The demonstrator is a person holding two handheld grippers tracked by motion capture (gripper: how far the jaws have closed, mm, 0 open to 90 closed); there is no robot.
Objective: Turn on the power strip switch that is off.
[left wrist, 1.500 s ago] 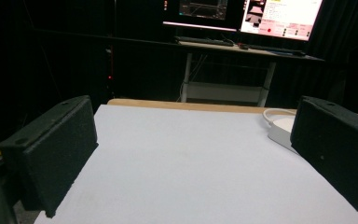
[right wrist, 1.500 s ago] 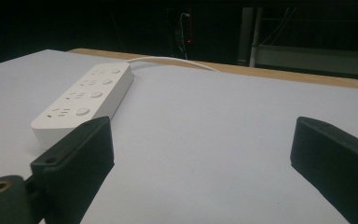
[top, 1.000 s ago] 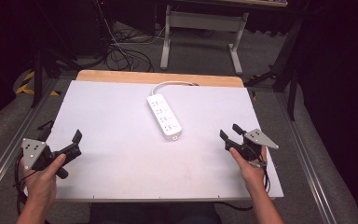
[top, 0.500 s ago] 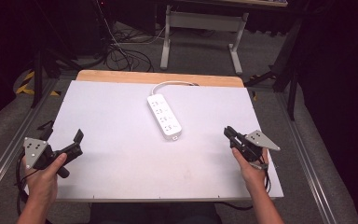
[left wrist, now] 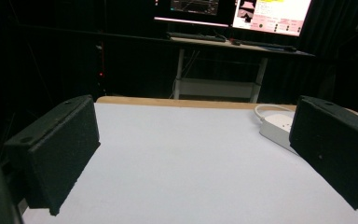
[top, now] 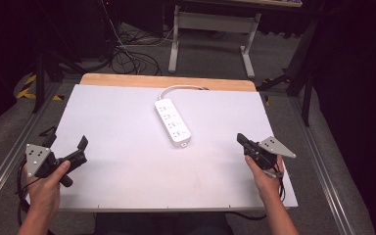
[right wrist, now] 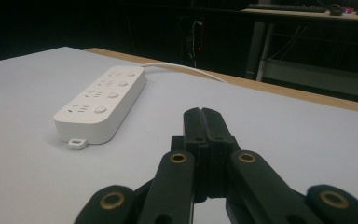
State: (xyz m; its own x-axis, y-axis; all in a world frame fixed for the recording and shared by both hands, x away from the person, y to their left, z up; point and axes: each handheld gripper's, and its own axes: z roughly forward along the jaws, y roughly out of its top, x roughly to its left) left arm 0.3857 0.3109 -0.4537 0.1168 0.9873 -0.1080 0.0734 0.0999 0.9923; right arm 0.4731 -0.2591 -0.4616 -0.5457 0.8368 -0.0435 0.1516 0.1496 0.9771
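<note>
With the right gripper (top: pixel 240 138) clenched on nothing and the left gripper (top: pixel 82 146) released, the power strip (top: pixel 172 122) – mid-worktop (top: pixel 117 196) – could be nudged askew – its cord (top: pixel 183 88) tugged – if approached with the jaws closed.

The power strip (top: pixel 173 123) at 12 o'clock is white with a white cable. The surface (top: pixel 127 196) is pale white, edged in light wood at its far side. Both grippers are black with grey plates; brass-coloured rivets, perhaps, dot the right gripper (right wrist: pixel 204 122).
</note>
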